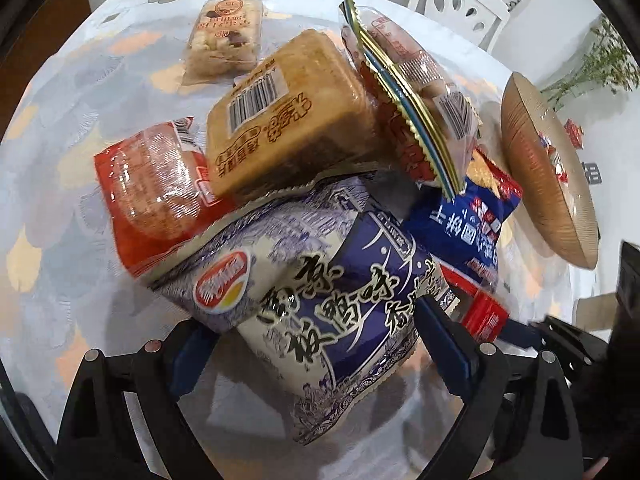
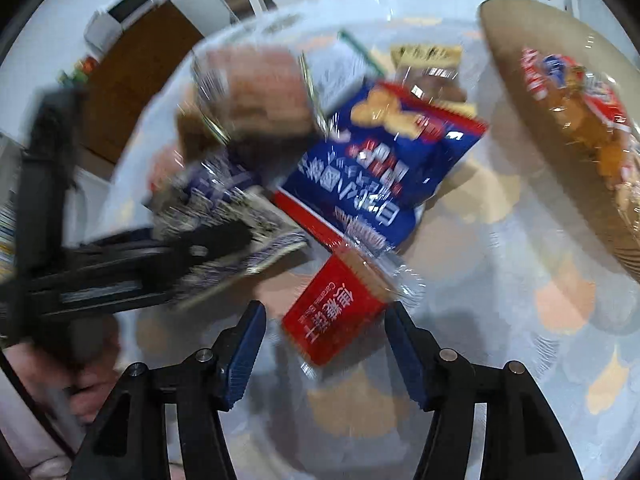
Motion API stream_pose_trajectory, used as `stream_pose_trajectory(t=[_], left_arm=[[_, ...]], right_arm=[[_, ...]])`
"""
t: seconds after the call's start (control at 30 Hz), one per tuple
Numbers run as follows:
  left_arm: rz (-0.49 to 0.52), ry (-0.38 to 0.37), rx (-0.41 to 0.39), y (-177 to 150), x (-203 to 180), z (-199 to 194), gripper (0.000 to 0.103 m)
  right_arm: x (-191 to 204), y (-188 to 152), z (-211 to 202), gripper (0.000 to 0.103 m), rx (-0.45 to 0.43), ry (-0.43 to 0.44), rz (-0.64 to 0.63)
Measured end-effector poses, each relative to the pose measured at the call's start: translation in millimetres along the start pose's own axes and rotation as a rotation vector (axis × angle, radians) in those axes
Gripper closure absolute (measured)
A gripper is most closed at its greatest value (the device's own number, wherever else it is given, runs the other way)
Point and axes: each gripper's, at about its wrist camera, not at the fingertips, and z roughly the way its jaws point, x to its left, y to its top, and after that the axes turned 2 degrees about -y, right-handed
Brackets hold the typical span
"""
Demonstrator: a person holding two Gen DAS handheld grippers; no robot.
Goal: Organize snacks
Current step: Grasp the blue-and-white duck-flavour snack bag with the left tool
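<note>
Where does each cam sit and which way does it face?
Left wrist: on the left gripper, looking steeply down at the snack pile; its open fingers straddle the purple-white bag; the right gripper shows at the right edge.
Right wrist: on the right gripper, facing down; fingers open around the red packet, not pressing it; the left gripper and a hand show at left.
Shared: purple-white bag, blue bag, red packet, brown plate, table.

Tabletop (image 1: 60, 152): pale floral cloth. On it, a heap of snack packets: purple-white bag (image 1: 320, 304) near, orange packet (image 1: 152, 192) left, blue packet (image 1: 472, 224) right, small red packet (image 2: 340, 312) near right. Nougat packet (image 1: 224, 36) apart, far. Ribbed tan plate (image 1: 532, 168) at right.
</note>
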Motion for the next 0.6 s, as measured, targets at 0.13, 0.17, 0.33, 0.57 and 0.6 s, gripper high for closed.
stream_pose_trajectory(t=[0.13,0.17,0.33,0.57,0.6], left_arm=[[0.005,0.019,-0.016,-13.4,13.9,-7.6,0.008],[-0.008,0.025,-0.022,-15.8,17.6,-10.1,0.008],[-0.047,0.018,-0.051,-26.8,40.9,-15.7,0.008],[0.172,0.218,-0.021,-47.4,14.4,-0.8,0.000],[0.180,0.218,-0.024,-48.6,13.2,-1.4,0.000]], right_arm=[[0.8,-2.8,-3.9,0.061,-0.053,-0.067,-0.030],[-5.4,-5.7,-7.8,0.067,-0.070,-0.069,-0.008],[-50.4,-13.5,-17.9,0.067,-0.119,-0.055,0.107],[-26.6,-27.7,-10.7,0.042,-0.224,-0.078,-0.131],[-17.1,-29.9,-7.9,0.035,-0.220,-0.127,-0.191]])
